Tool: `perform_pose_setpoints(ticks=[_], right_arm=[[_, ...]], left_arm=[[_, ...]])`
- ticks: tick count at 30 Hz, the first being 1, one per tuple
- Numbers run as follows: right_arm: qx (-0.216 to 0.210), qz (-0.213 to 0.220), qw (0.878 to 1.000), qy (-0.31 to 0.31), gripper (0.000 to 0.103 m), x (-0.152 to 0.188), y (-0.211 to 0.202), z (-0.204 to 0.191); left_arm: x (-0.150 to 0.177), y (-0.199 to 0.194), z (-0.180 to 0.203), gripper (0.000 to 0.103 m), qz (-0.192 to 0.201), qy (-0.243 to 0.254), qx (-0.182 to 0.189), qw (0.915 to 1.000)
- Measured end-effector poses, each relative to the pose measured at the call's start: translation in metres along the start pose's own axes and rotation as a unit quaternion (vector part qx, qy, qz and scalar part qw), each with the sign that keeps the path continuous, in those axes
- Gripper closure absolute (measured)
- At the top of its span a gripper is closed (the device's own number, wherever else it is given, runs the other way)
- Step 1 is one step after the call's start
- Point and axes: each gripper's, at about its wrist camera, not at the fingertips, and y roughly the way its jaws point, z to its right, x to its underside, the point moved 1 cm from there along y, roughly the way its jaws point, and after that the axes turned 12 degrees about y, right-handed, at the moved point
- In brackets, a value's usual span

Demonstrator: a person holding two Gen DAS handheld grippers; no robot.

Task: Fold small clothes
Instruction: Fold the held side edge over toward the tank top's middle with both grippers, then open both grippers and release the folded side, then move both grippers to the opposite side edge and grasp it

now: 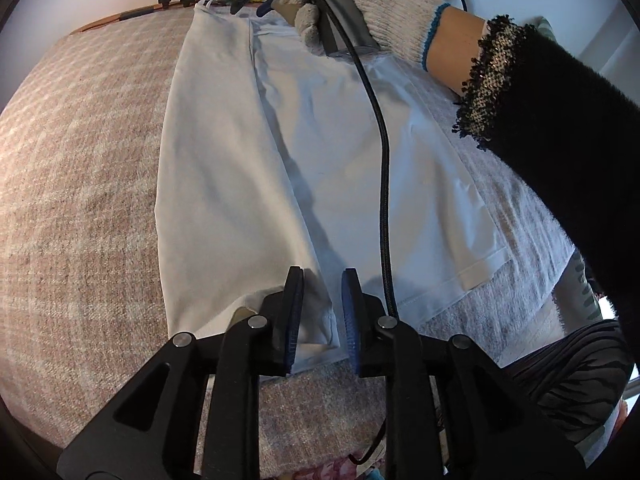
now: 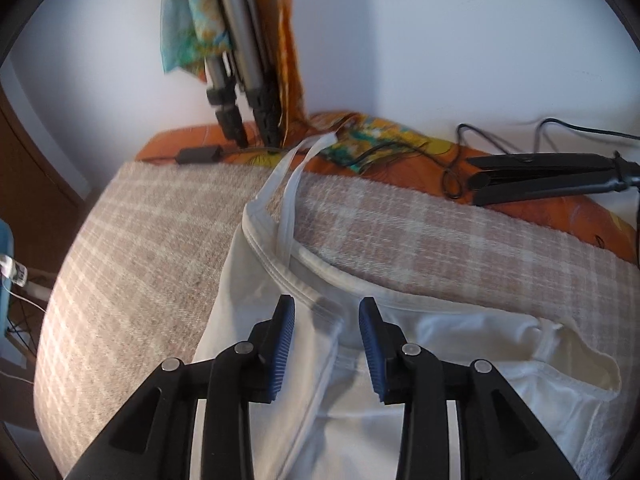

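Although the white sleeveless cotton top lies folded lengthwise on the beige checked woollen blanket, its hem is cut off behind the left hand-held gripper, whose blue pads stand slightly parted over the cloth without pinching it. Only the right wrist view shows the right hand-held gripper open above the neckline fold, gripping nothing, plus a black hair straightener; the left view alone shows the gloved hand.
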Motion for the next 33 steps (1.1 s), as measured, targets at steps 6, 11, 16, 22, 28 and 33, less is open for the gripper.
perform_pose_setpoints(ticks=[6, 11, 16, 22, 28, 33], right_arm=[[-0.014, 0.032, 0.999, 0.010, 0.068, 0.007, -0.051, 0.017], [-0.016, 0.062, 0.998, 0.008, 0.068, 0.015, -0.100, 0.032], [-0.021, 0.093, 0.995, 0.017, 0.067, 0.036, -0.153, 0.062], [-0.025, 0.118, 0.992, 0.043, 0.063, 0.062, -0.202, 0.110], [-0.003, 0.135, 0.989, 0.065, 0.060, 0.086, -0.235, 0.165], [0.010, 0.136, 0.986, 0.091, 0.060, 0.099, -0.243, 0.210]], left_arm=[[0.006, -0.026, 0.002, 0.085, 0.029, 0.011, -0.011, 0.9995], [-0.002, -0.049, 0.004, 0.085, 0.064, 0.017, -0.023, 0.9975], [-0.009, -0.061, 0.014, 0.085, 0.092, 0.033, -0.034, 0.9946], [-0.025, -0.047, 0.040, 0.085, 0.099, 0.055, -0.034, 0.9930], [-0.032, -0.025, 0.077, 0.085, 0.086, 0.088, -0.012, 0.9923], [-0.032, -0.002, 0.111, 0.085, 0.066, 0.119, 0.016, 0.9906]])
